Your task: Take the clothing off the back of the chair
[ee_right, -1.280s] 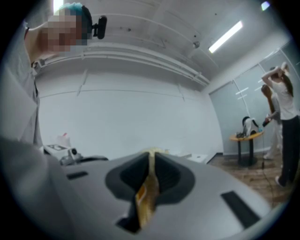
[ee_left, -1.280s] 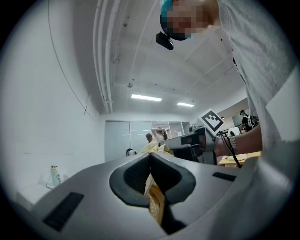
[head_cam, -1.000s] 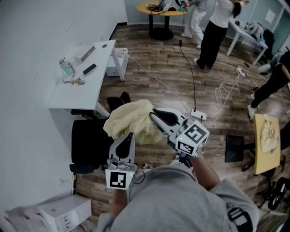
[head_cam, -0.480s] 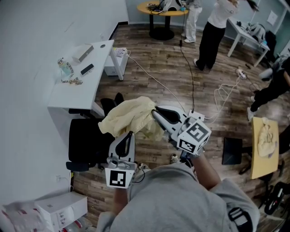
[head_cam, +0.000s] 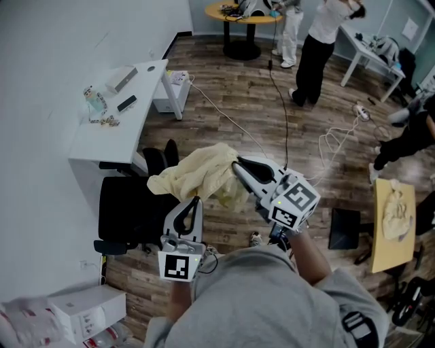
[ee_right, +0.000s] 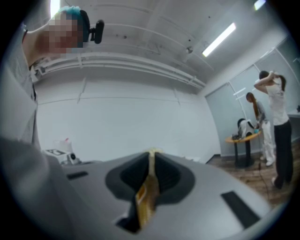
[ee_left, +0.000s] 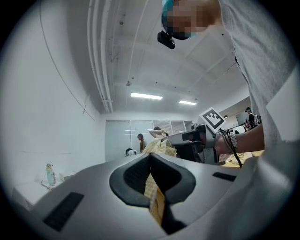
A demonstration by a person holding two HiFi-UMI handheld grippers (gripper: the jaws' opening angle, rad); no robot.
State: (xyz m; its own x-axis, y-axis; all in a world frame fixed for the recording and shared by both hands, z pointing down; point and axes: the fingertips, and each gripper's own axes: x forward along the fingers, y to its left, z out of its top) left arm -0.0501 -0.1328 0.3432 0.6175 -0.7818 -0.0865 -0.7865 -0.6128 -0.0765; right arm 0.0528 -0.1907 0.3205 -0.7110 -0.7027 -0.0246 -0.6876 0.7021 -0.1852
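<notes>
A pale yellow garment (head_cam: pixel 197 175) hangs bunched in the air between my two grippers, to the right of the black chair (head_cam: pixel 129 214) and apart from it. My left gripper (head_cam: pixel 194 202) is shut on the garment's near edge; yellow checked cloth (ee_left: pixel 154 197) shows pinched between its jaws. My right gripper (head_cam: pixel 238 165) is shut on the garment's right side, with a strip of the yellow cloth (ee_right: pixel 147 190) clamped between its jaws. The chair stands pushed against the white desk (head_cam: pixel 112 132).
The desk carries a bottle (head_cam: pixel 94 99), a remote and small items. White boxes (head_cam: pixel 85 309) lie at the lower left. Cables (head_cam: pixel 282 126) run across the wooden floor. People stand at the back by a round yellow table (head_cam: pixel 241 13). A yellow board (head_cam: pixel 394 214) lies right.
Both grippers have carried the garment rightward, away from the chair. The chair back, which was partly under the cloth, now shows bare.
</notes>
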